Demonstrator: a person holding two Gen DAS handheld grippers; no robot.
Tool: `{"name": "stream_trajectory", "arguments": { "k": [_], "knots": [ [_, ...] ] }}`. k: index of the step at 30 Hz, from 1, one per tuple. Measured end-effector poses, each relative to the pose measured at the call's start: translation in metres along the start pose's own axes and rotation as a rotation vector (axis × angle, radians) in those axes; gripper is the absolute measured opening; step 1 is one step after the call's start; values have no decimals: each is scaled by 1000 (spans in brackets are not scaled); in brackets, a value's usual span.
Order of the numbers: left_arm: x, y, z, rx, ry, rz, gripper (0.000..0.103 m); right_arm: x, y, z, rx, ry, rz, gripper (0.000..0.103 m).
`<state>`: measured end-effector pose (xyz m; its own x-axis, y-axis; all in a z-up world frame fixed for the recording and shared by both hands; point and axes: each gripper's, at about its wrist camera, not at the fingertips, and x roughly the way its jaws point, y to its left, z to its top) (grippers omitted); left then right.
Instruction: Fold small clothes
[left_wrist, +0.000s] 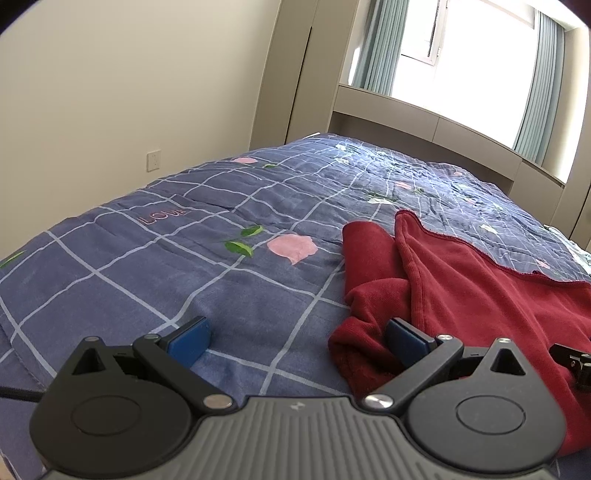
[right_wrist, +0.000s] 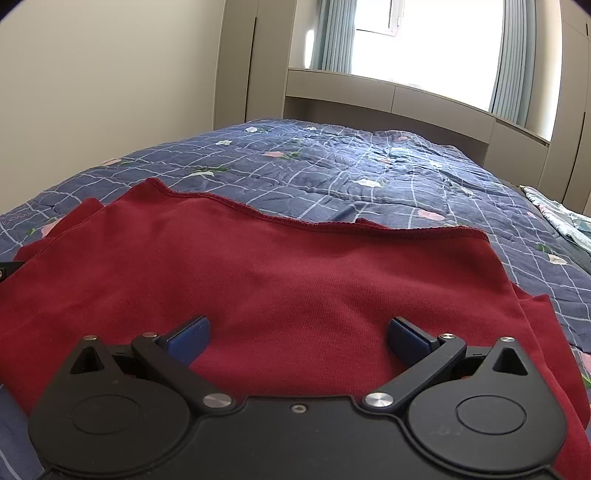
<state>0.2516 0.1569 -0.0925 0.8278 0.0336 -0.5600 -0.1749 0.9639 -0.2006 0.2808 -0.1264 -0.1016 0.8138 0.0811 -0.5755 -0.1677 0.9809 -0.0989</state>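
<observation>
A dark red knit garment (right_wrist: 295, 273) lies spread on the blue checked bedspread (right_wrist: 332, 166). In the left wrist view the garment (left_wrist: 461, 280) is at the right, bunched at its left edge. My left gripper (left_wrist: 297, 334) is open and empty, low over the bedspread, its right pad (left_wrist: 404, 341) at the garment's bunched edge. My right gripper (right_wrist: 299, 334) is open and empty, low over the middle of the garment. A black part of the right gripper (left_wrist: 572, 362) shows at the right edge of the left wrist view.
The bedspread (left_wrist: 166, 266) has pink flowers, green leaves and the word LOVE. A wall with a socket (left_wrist: 153, 160) is on the left. A cabinet and bright window (right_wrist: 424, 44) stand beyond the bed. A pale patterned cloth (right_wrist: 561, 218) lies at the far right.
</observation>
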Motion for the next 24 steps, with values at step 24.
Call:
{"name": "stream_trajectory", "arguments": {
  "k": [24],
  "knots": [
    [-50,-52,-8,-152,96,25,103,-15,-1,2,8,26,4,102]
  ]
}}
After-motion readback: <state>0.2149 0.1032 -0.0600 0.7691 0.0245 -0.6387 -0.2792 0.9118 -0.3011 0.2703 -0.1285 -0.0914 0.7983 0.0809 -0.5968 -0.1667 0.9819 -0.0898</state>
